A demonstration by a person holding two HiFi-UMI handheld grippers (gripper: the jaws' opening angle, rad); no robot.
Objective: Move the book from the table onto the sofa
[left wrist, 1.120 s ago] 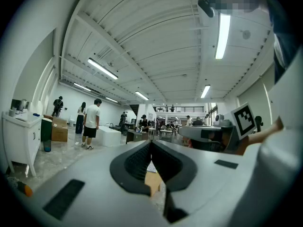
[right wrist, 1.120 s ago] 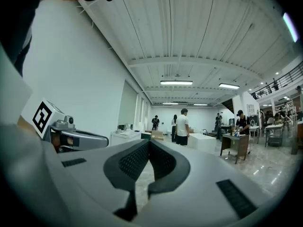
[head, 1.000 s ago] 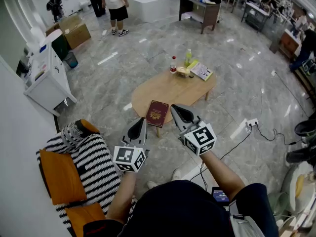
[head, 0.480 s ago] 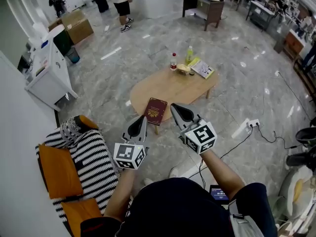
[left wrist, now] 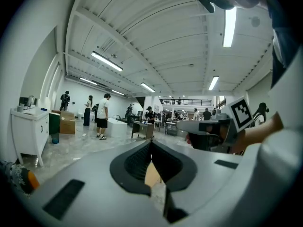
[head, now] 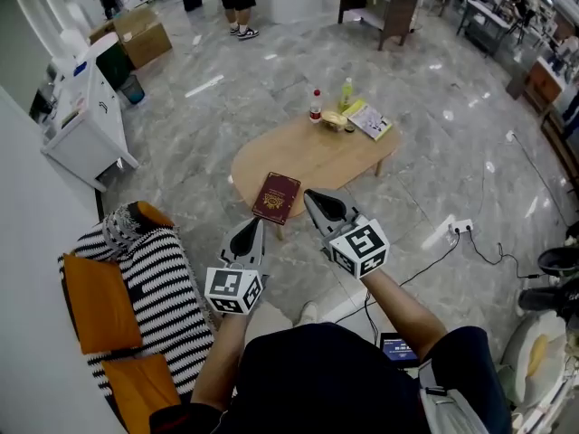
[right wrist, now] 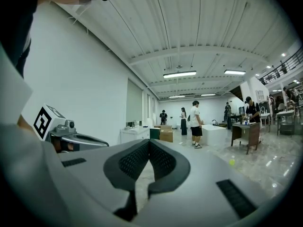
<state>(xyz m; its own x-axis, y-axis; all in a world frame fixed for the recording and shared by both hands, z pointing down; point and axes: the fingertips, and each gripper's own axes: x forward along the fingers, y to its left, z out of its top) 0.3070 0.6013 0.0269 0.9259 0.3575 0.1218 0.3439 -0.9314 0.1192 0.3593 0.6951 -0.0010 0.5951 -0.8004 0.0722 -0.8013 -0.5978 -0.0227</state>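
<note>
Standing just short of the counter point(head: 312, 156) with the left gripper point(head: 251, 229) and the right gripper point(head: 315, 202) held out in front, roughly level. Showing both sets of jaws pressed together with nothing caught between them, so no grip on anything yet.

Spotting the book point(head: 276, 197) flat on the counter's near end, dark red cover up, close to the near edge. Sitting in the head view just beside the right gripper's tips, apparently not touched by either gripper. Well apart from the two bottles point(head: 315, 107) and the open booklet point(head: 369, 121) at the far end.

Off to the left of the counter's near end, waiting: the sofa point(head: 136, 283), with a striped throw and orange cushions.

Now for the handling. Looks like a hardback: stiff boards, probably modest weight, likely a smooth and slightly slick cover. Not fragile, but liable to flop open if caught by one board alone. Lying flat, so no obvious gap underneath for a jaw; hard to tell whether any part overhangs the near edge.

Best bet, by this read: open the jaws first, nudge the book over the near edge, then pinch across the full thickness close to the spine, covers and pages together. Or clamp opposite edges with both grippers and lift level.
</note>
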